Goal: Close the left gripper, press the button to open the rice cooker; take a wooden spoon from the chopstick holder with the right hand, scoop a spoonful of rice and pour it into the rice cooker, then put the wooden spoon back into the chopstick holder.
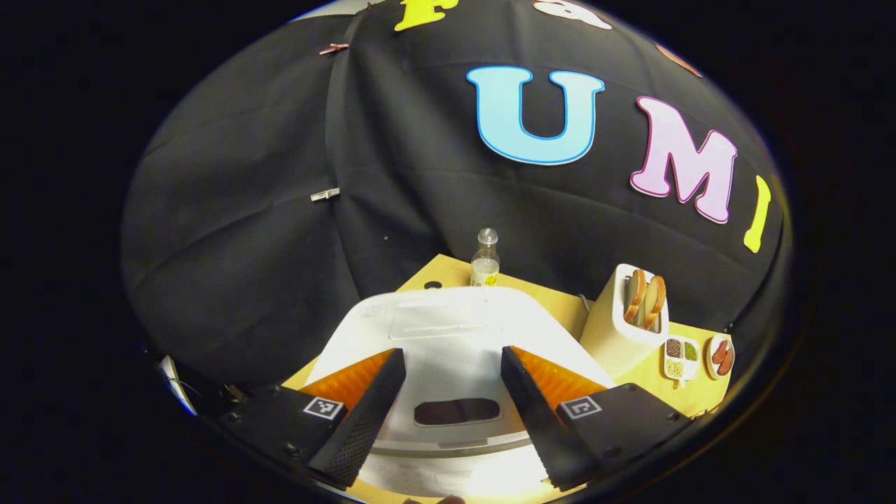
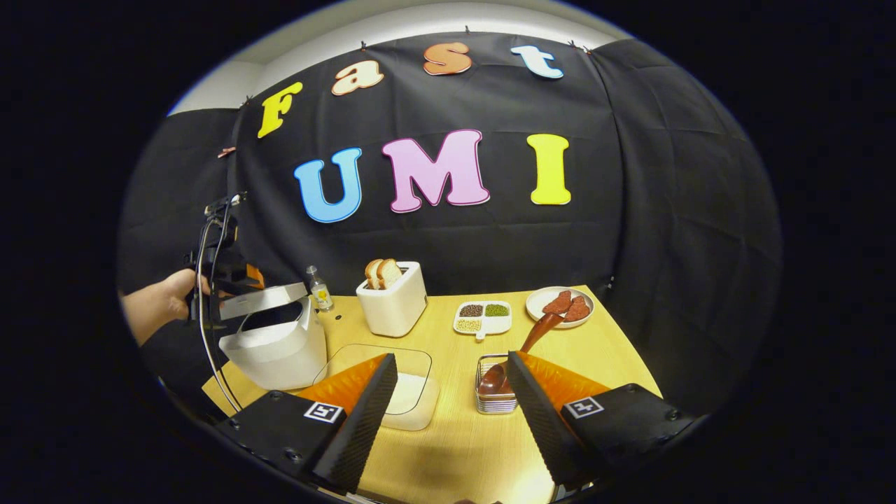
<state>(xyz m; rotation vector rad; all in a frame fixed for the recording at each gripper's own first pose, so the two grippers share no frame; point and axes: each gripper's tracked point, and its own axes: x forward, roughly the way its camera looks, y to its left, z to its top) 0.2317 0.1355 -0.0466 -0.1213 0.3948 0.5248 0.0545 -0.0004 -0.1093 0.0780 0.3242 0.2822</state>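
Your left gripper (image 1: 451, 420) hangs over the white plastic rice cooker (image 1: 448, 350) w/ jaws wide apart, nothing between them; the dark oval button recess (image 1: 456, 411) sits in the gap, untouched; in the right gripper view the cooker lid (image 2: 262, 301) looks raised at an angle, w/ your hand (image 2: 164, 301) and the left gripper behind it. Your right gripper (image 2: 448, 413) is also spread wide & empty, above the light wooden table (image 2: 462, 448). 1 brown wooden spoon (image 2: 521, 350) leans in the 1 square metal chopstick holder (image 2: 493, 392), just beside the right finger; 1 clear lidded box of white rice (image 2: 406, 392) lies near the other finger. Further back: 1 cream toaster (image 2: 395, 301) w/ 2 bread slices (image 2: 381, 271); 1 small clear glass bottle (image 2: 318, 287); 1 white divided dish (image 2: 483, 318) w/ 3 kinds of beans; 1 round white plate (image 2: 560, 302) w/ 2 red meat pieces.
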